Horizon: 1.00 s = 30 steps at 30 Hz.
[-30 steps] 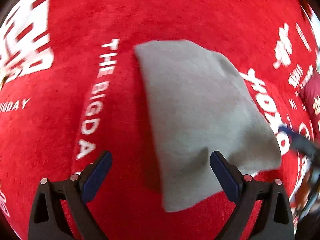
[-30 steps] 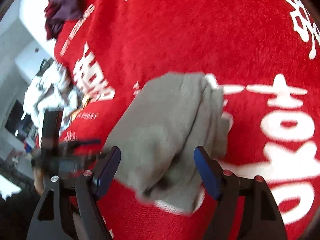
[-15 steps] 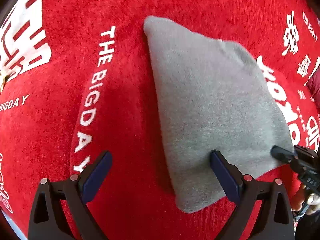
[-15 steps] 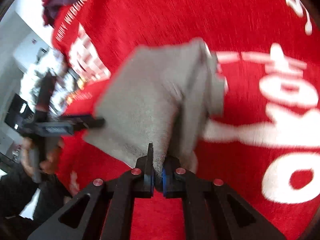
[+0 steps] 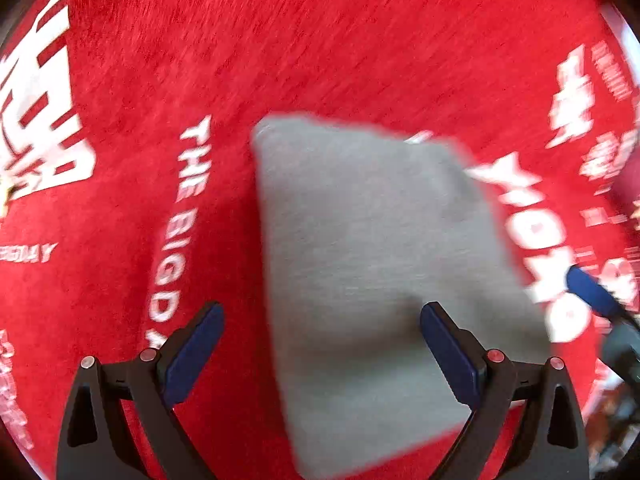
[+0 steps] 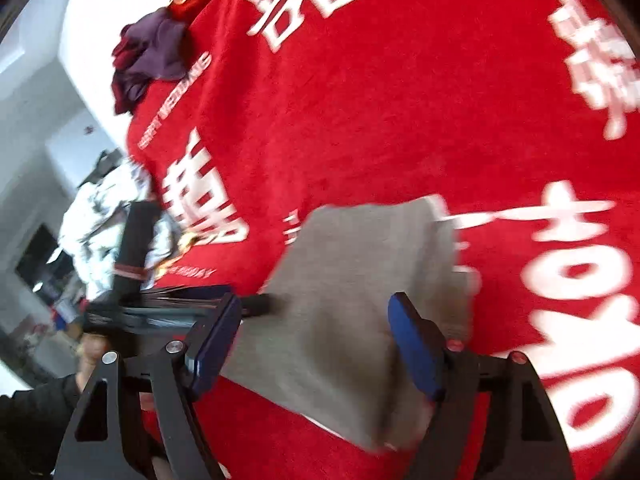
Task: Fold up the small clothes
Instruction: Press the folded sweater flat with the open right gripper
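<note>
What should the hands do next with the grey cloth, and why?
Probably put this one aside. The grey cloth already lies folded flat on the red blanket. Both tools, left and right, are open; the right one has just let go. A purple garment waits crumpled.

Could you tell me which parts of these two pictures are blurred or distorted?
Left wrist view: motion-smeared red cloth and grey garment, sharp left gripper. Right wrist view: blurred lettering, fisheye-curved edges, sharp right gripper.
</note>
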### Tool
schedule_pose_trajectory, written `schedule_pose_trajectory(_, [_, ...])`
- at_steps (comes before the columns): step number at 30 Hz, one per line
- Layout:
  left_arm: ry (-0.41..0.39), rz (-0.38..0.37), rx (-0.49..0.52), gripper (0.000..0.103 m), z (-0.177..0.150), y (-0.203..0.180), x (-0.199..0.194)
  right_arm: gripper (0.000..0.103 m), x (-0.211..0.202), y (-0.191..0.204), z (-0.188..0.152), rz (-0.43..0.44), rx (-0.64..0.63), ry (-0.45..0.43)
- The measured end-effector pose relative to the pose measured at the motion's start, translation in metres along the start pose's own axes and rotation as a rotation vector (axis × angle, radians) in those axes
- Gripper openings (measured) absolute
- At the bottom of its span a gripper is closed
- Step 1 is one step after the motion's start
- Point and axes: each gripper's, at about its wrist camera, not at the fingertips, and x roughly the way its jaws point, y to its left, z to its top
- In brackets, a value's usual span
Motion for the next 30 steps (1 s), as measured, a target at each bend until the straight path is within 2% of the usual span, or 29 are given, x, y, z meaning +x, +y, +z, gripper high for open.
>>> schedule_pose_trajectory(1, [0.038,0.003,-0.020,0.101,-0.002,0.004,0.013,0.079,0.016,-0.011,-0.003,0.002,0.043,0.051])
schedule_pose_trajectory(3, [0.037,-0.039,-0.082,0.103,-0.006,0.013,0.016,0.078,0.043,-0.036,-0.014,-0.068,0.114,0.159])
schedule_pose_trajectory(4, [0.041,-0.051,-0.083,0.103,-0.006,0.015,0.014,0.066,0.045,-0.042,-0.016,-0.073,0.117,0.172])
schedule_pose_trajectory(7, [-0.024,-0.030,-0.026,0.103,-0.006,0.014,-0.004,0.065,0.019,-0.036,-0.003,-0.044,0.097,0.090])
schedule_pose_trajectory(8, [-0.040,-0.018,-0.017,0.103,-0.006,0.013,-0.007,0.065,0.007,-0.028,0.008,-0.029,0.054,0.027])
schedule_pose_trajectory(10, [-0.059,0.003,-0.004,0.103,-0.006,0.009,-0.011,0.067,0.001,-0.016,0.027,-0.022,0.010,-0.016])
schedule_pose_trajectory(13, [-0.054,0.034,0.034,0.103,-0.008,-0.001,-0.006,0.079,0.031,-0.001,0.060,0.016,-0.025,0.018])
schedule_pose_trajectory(16, [-0.069,0.042,0.044,0.103,-0.009,-0.006,-0.005,0.079,0.081,-0.013,0.077,0.018,0.014,0.131])
schedule_pose_trajectory(17, [-0.070,0.042,0.044,0.103,-0.009,-0.007,-0.006,0.079,0.096,-0.025,0.079,0.007,0.051,0.163])
schedule_pose_trajectory(20, [-0.067,0.023,0.050,0.103,-0.008,-0.004,-0.004,0.075,0.125,-0.064,0.075,-0.125,0.148,0.208])
schedule_pose_trajectory(21, [-0.066,0.018,0.052,0.103,-0.009,-0.004,-0.002,0.070,0.126,-0.070,0.071,-0.126,0.147,0.187])
schedule_pose_trajectory(23, [-0.065,0.012,0.048,0.103,-0.009,-0.003,-0.001,0.070,0.124,-0.065,0.069,-0.134,0.113,0.178])
schedule_pose_trajectory(27, [-0.063,-0.001,0.034,0.103,-0.009,-0.001,0.000,0.071,0.119,-0.048,0.070,-0.171,0.056,0.199])
schedule_pose_trajectory(30, [-0.061,-0.001,0.026,0.103,-0.010,0.001,-0.002,0.075,0.094,-0.032,0.071,-0.173,0.046,0.142])
